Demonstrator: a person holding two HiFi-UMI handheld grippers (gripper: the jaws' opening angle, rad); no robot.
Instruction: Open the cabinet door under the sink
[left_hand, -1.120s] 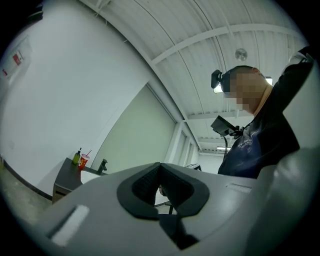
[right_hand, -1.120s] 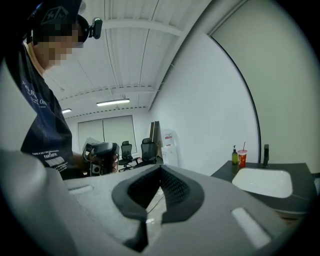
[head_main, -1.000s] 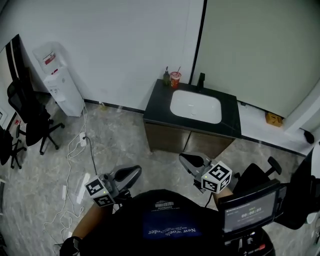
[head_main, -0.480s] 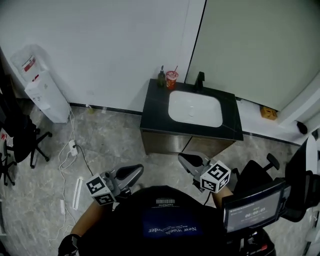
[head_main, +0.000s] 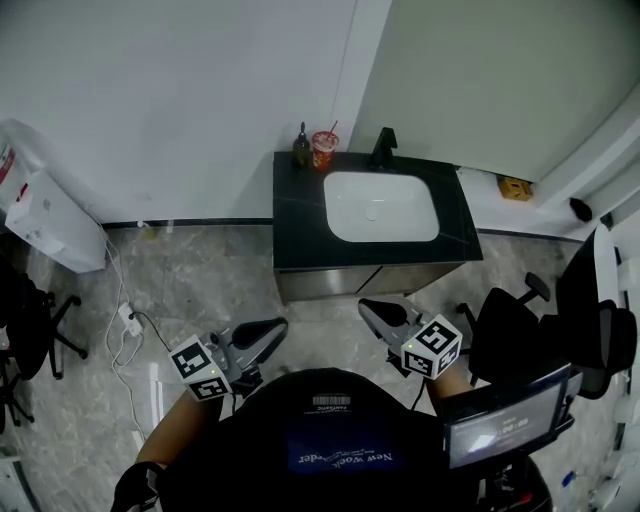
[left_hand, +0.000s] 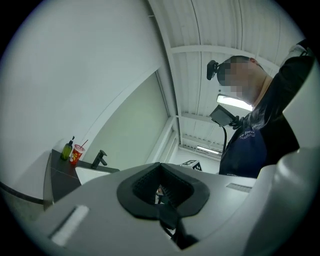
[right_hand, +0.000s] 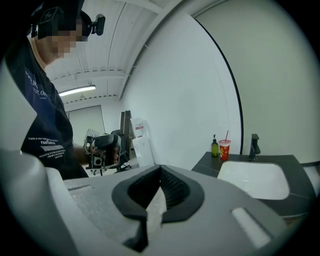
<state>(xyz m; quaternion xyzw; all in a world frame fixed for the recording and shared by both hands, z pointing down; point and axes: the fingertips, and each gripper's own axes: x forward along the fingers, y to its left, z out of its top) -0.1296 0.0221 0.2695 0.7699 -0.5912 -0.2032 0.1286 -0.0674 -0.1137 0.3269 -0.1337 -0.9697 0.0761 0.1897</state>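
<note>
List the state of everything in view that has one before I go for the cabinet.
cabinet door: closed, untouched.
left tongs: shut, empty, short of the cabinet.
right tongs: shut, empty, short of the cabinet.
sink: basin empty.
faucet: no water seen running.
red cup: upright, straw in.
soap bottle: upright.

Open floor (head_main: 320, 312) is lying between the left tool (head_main: 264, 329), the right tool (head_main: 373, 311) and the cabinet front (head_main: 330, 282). An office chair (head_main: 505, 335) is crowding the right side, while cables (head_main: 125, 316) are trailing at left, well apart.
</note>
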